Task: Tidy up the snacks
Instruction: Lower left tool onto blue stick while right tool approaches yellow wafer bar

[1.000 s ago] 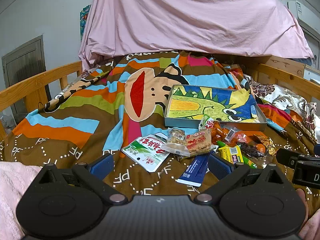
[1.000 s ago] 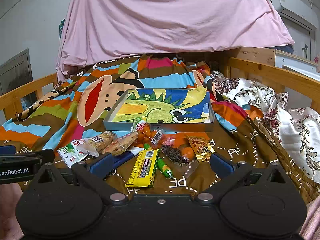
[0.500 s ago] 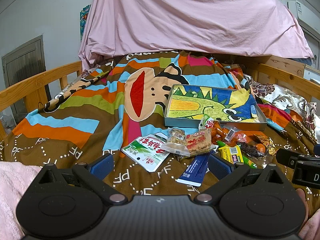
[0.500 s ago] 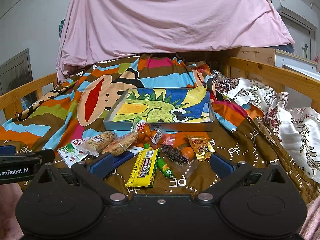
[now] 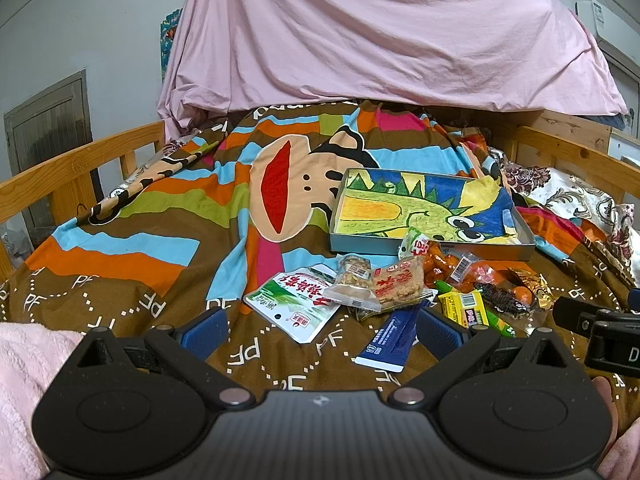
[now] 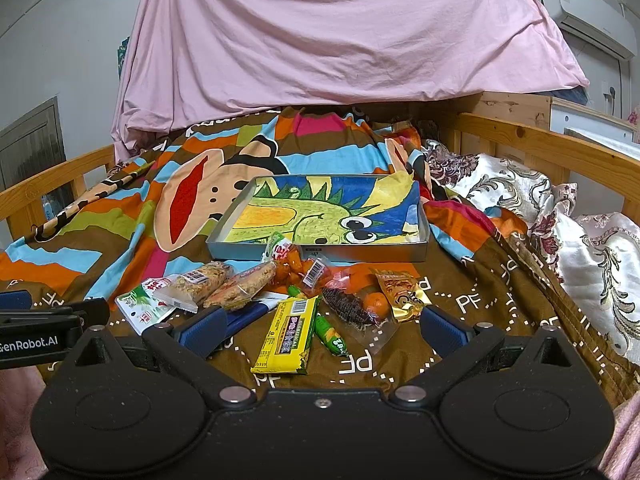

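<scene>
Both grippers, left gripper (image 5: 318, 330) and right gripper (image 6: 320, 330), hang jaws wide and empty just short of the snack pile, likely staged for a first pick. Landmark is the tray (image 6: 416, 254): bare inside, dinosaur drawing showing, so presumably the drop target. Snacks lie heaped just in front of its near wall; yellow bar (image 6: 289, 335) sits between the right fingers, blue sachet (image 5: 394, 336) and green-white pouch (image 5: 294, 302) nearest the left.

Striped monkey-print blanket (image 6: 120, 216), yellow snack bar (image 6: 289, 334), pink sheet (image 6: 320, 40).
</scene>
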